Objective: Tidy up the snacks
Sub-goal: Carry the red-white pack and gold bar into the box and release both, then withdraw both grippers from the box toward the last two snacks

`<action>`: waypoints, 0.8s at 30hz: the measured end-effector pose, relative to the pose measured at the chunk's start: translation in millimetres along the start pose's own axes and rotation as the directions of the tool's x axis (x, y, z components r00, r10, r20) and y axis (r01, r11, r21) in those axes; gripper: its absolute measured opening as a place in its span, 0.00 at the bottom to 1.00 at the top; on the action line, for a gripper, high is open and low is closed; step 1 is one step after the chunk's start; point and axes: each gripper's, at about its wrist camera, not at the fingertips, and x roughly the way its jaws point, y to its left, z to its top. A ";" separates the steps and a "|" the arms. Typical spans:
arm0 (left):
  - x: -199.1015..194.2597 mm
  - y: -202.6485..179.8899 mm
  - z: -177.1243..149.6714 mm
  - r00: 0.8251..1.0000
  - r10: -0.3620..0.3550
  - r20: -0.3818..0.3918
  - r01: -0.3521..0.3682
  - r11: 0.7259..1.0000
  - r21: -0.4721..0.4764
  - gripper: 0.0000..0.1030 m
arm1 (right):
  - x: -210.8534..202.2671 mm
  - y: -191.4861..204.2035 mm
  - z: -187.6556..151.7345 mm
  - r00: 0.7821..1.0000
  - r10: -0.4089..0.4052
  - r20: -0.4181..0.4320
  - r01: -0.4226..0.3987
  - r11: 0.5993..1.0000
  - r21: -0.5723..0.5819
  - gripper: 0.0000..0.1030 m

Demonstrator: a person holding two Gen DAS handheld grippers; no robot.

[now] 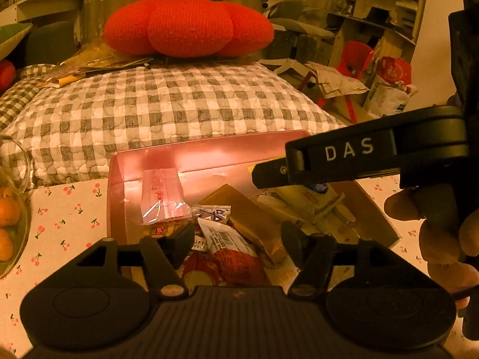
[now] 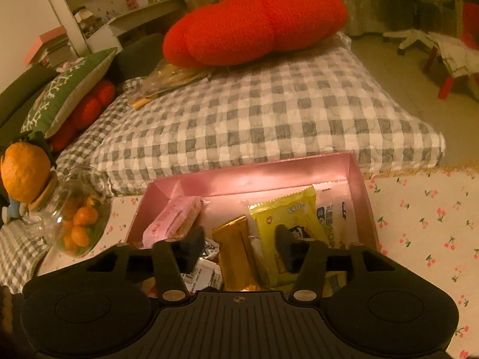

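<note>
A pink box (image 1: 155, 157) (image 2: 239, 179) on the cherry-print table holds several snack packets. In it lie a pink wrapped bar (image 1: 163, 196) (image 2: 176, 220), a gold packet (image 1: 251, 218) (image 2: 235, 254), a yellow-green packet (image 2: 287, 224), a white packet (image 2: 336, 212) and a red-and-white packet (image 1: 230, 249). My left gripper (image 1: 236, 242) is open and empty above the near side of the box. My right gripper (image 2: 239, 246) is open and empty over the gold and yellow-green packets. The right gripper's finger, marked DAS, (image 1: 344, 160) reaches over the box's right part in the left wrist view.
A glass jar of small oranges (image 2: 79, 212) (image 1: 9, 209) stands left of the box. Behind the table lies a grey checked cushion (image 1: 167, 104) (image 2: 254, 119) with a red pumpkin pillow (image 1: 188, 27) (image 2: 257, 27). A red chair (image 1: 356, 56) and clutter are at the far right.
</note>
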 end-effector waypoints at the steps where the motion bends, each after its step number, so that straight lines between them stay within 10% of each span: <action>1: -0.5 0.1 -0.1 1.000 0.000 0.000 0.000 1.000 0.000 0.65 | -1.6 0.8 -0.3 1.000 -0.001 0.001 0.001 1.000 -0.005 0.59; 24: -39.9 -17.0 -11.8 1.000 0.000 0.013 0.000 1.000 0.018 0.96 | -70.5 13.6 -13.7 0.998 -0.041 0.041 0.044 0.996 -0.082 0.82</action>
